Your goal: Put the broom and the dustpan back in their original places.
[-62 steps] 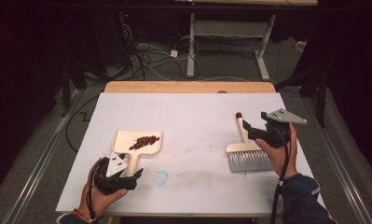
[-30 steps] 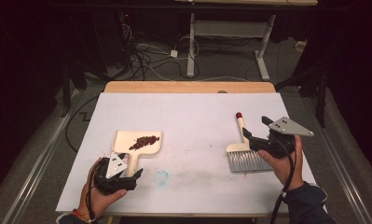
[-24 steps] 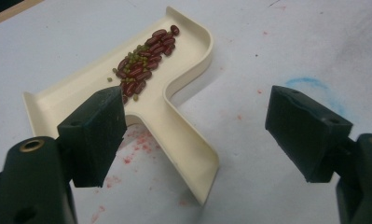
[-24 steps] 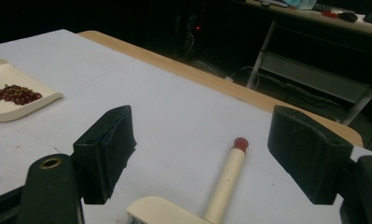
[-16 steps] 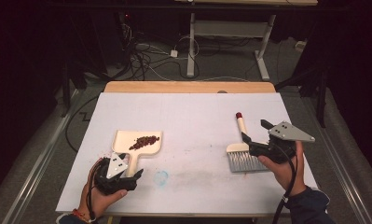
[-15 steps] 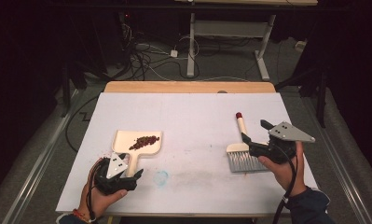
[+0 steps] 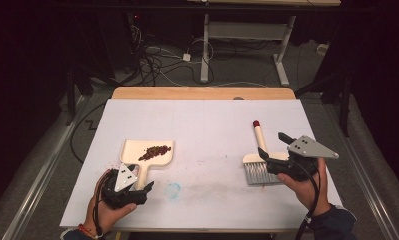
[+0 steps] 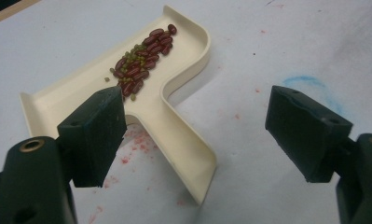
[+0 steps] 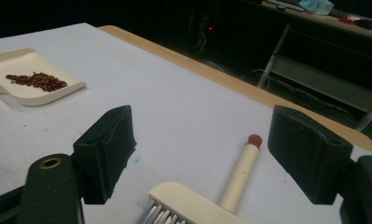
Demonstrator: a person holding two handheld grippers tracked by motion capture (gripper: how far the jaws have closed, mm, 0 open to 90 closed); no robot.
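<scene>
White table (image 7: pixel 202 125): brush (image 7: pixel 259 160) lies lengthwise, red-tipped handle pointing away.

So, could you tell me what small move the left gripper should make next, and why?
Probably ease the left gripper forward and close on the dustpan handle: its jaws stand open astride the handle, and the beans sit gathered in the pan.

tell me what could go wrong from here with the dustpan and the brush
The beans lie loose on the dustpan, near its open front edge; a tilted lift by the handle might spill them. The left gripper is open, with the handle off-centre near one jaw, so closing could nudge the pan. The right gripper hangs open over the brush, and could knock it while descending.
</scene>
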